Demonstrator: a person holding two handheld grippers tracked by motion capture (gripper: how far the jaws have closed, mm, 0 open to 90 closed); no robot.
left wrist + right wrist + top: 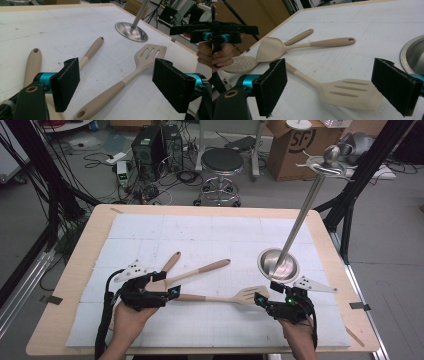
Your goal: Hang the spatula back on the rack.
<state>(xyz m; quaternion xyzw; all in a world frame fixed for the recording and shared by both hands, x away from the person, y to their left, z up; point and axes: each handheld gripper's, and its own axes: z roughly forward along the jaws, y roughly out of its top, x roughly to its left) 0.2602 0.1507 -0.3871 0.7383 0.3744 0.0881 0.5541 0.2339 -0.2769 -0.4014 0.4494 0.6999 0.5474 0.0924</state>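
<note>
Lying flat near the worktop's middle, the slotted spatula (pixel 248 295) stretched between my two tongs, its handle end at about nine o'clock and its blade at three. My left tongs (pixel 116 86) stood wide with nothing between the pads, straddling the handle; my right tongs (pixel 340 86) were equally wide and empty around the blade. As I judged it, closing both at once could twist or drag the spatula, and the left pad could catch a neighbouring handle. I counted three utensils: the spatula, a solid turner (pixel 272 48) at eleven o'clock and a perforated skimmer (pixel 239 63) beyond it. One steel stand (pixel 278 262) with a tall pole rose at two o'clock.
</note>
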